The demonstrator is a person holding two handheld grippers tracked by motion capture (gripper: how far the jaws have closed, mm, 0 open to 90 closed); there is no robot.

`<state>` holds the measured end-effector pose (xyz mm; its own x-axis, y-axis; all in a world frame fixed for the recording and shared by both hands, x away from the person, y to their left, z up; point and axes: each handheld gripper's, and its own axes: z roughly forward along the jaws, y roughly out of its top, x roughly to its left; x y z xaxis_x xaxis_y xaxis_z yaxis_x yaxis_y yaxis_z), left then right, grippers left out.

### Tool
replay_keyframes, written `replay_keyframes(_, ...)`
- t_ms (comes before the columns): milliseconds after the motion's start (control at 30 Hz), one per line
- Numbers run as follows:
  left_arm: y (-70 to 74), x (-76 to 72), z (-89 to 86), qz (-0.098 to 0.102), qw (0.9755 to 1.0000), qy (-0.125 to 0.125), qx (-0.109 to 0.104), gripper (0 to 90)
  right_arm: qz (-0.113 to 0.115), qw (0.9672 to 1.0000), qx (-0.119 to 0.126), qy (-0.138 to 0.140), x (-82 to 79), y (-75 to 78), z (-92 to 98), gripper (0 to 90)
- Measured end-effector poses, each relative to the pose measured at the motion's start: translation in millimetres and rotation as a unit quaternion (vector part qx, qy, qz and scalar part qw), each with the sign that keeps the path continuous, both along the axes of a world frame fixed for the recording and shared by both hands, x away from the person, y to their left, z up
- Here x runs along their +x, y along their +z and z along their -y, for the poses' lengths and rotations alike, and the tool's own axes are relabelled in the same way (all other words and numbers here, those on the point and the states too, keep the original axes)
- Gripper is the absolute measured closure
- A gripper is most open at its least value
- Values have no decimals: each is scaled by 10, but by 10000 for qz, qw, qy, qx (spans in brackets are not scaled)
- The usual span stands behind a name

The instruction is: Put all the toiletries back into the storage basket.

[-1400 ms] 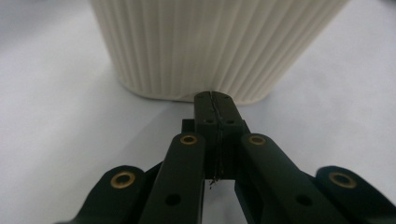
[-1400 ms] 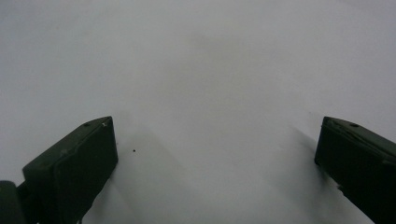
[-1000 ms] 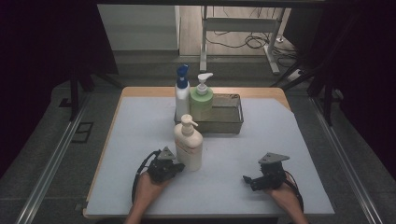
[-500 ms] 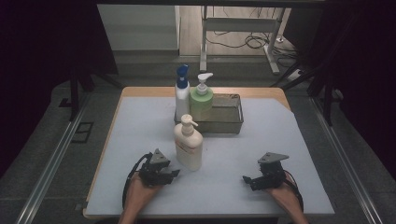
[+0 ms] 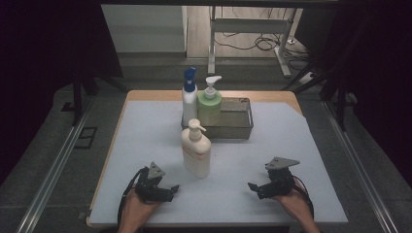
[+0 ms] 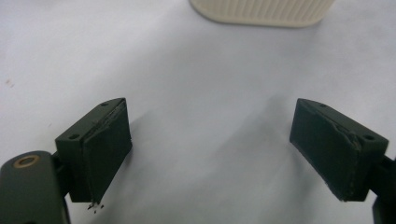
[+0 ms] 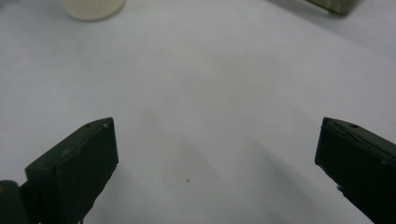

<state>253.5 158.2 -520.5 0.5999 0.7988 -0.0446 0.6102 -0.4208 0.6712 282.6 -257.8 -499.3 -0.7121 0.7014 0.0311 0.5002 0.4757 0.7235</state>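
A cream pump bottle (image 5: 196,151) stands upright on the white mat (image 5: 145,136), in front of the basket. My left gripper (image 5: 170,188) rests near the front edge, left of the bottle and clear of it. Its jaws have just been opening and now stand wide with only bare mat between them (image 6: 210,154); the bottle's ribbed base (image 6: 261,11) lies ahead of them. My right gripper (image 5: 253,187) sits low at the front right, open, with nothing between its jaws (image 7: 215,163). The bottle's base (image 7: 93,7) is far off at its upper left.
A metal wire basket (image 5: 238,127) stands at the back middle of the mat, its corner (image 7: 336,4) ahead of the right gripper. A green pump bottle (image 5: 210,104) and a white bottle with a blue cap (image 5: 189,97) stand at the basket's left end. Dark floor surrounds the table.
The left gripper has drawn back from the cream bottle's side toward the front left and its jaws have opened. The bottle stays upright in place. The right gripper has kept still.
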Motion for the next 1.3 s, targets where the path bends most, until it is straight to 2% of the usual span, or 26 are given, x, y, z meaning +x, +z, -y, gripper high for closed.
replay_keyframes(233,-23,-6,5,94,10000,14,22,119,26,9996,160,226,-3,110,-128,0)
replay_keyframes(400,-27,-8,2,97,10000,16,5,119,11,9991,162,401,21,171,-240,0)
replay_keyframes(567,-32,-11,5,111,9999,32,-11,119,11,9985,233,500,50,228,-353,0)
replay_keyframes(967,-33,-12,8,119,9999,46,-12,119,169,9972,275,676,118,378,-597,0)
replay_keyframes(1300,-33,-11,6,124,9999,36,-5,119,144,9961,314,817,163,452,-851,0)
